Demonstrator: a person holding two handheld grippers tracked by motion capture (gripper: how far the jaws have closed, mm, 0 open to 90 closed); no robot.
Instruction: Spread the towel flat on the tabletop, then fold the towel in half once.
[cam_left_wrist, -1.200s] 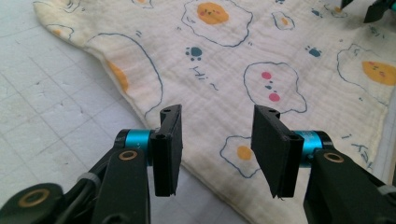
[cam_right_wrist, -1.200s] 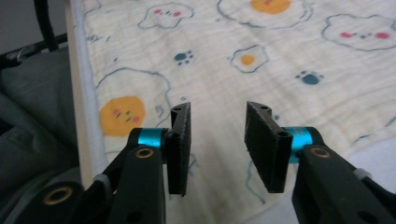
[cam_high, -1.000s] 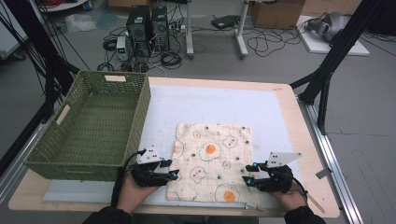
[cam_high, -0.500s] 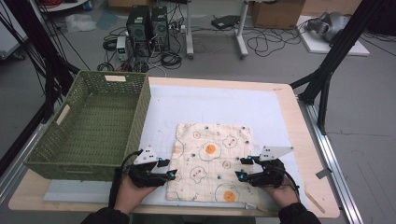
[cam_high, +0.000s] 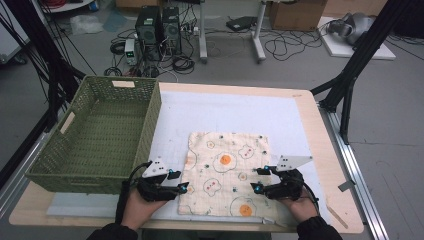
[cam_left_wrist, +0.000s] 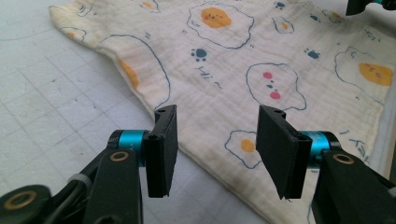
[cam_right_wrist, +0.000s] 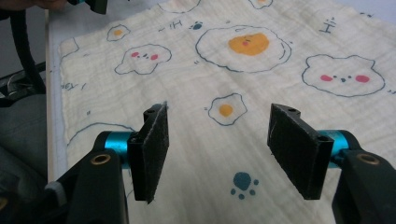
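Cloth (cam_high: 227, 172) printed with fried eggs lies flat on my counter (cam_high: 305, 107), left hand-held gripper (cam_high: 184, 187) and right hand-held gripper (cam_high: 257, 180) both spread apart at its near corners.

Wooden table (cam_high: 327, 150) carries white mat (cam_high: 235, 112); green wicker basket (cam_high: 100, 132) at left; egg-print cloth (cam_high: 227, 172) flat on mat

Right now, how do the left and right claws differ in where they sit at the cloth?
The left claw sits at the cloth's left edge, jaws straddling that edge over the white mat. The right claw sits farther in, jaws wholly over the fabric. Both are open, gripping nothing.
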